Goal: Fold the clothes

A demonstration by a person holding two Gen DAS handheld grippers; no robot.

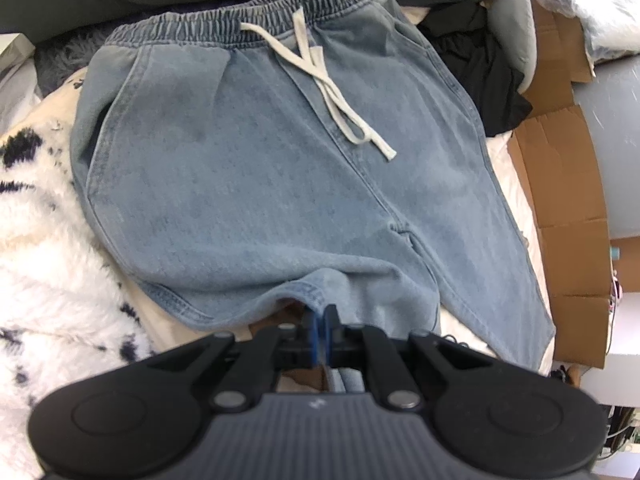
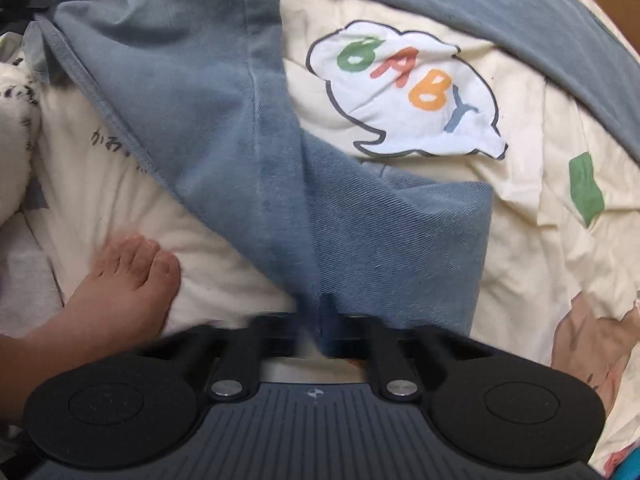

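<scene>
Between both tongs, pinched denim trousers

A cream quilt fills the right wrist view, its "BABY" speech bubble upper centre, a bare foot lower left. Left wrist view: fluffy spotted blanket left, cardboard right.

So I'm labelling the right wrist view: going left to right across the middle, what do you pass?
Fluffy white blanket → bare foot → denim trouser leg → "BABY" speech bubble print → green patch on the cream bedsheet.
</scene>
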